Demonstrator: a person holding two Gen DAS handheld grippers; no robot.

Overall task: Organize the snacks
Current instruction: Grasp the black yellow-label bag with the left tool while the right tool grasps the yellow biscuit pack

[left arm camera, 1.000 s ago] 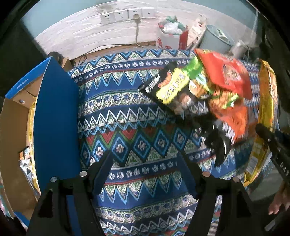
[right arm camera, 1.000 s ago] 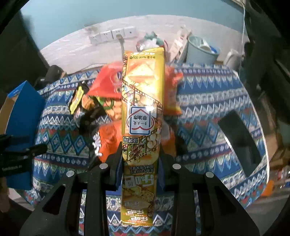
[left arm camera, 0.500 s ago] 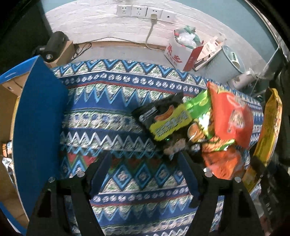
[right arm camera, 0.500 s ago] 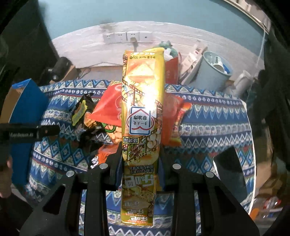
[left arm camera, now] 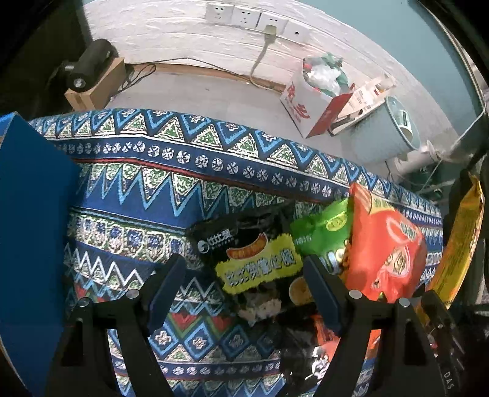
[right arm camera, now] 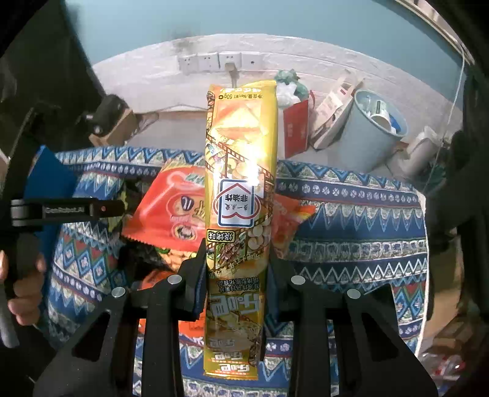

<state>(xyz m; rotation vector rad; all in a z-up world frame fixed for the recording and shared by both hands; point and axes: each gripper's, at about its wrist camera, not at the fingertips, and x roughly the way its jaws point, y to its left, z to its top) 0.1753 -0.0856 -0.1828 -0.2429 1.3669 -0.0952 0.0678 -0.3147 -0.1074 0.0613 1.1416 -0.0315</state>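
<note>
My right gripper (right arm camera: pixel 234 256) is shut on a long yellow snack packet (right arm camera: pixel 241 171) and holds it upright above the patterned tablecloth (right arm camera: pixel 351 220). The packet also shows at the right edge of the left wrist view (left arm camera: pixel 461 241). My left gripper (left arm camera: pixel 244 271) is open and hovers over a black-and-yellow snack bag (left arm camera: pixel 253 259) lying in a pile with a green bag (left arm camera: pixel 321 229) and a red bag (left arm camera: pixel 388 253). The red bag (right arm camera: pixel 171 210) also shows behind the packet.
A blue-sided cardboard box (left arm camera: pixel 30 229) stands at the table's left. Behind the table on the floor are a red-and-white box of rubbish (left arm camera: pixel 311 97), a pale blue bin (right arm camera: pixel 369 128), a wooden block with a black cylinder (left arm camera: pixel 91 73) and wall sockets (left arm camera: pixel 253 18).
My left gripper has moved right and forward over the snack pile, so the black-and-yellow bag now lies between its fingers. My right gripper has lifted the yellow packet higher.
</note>
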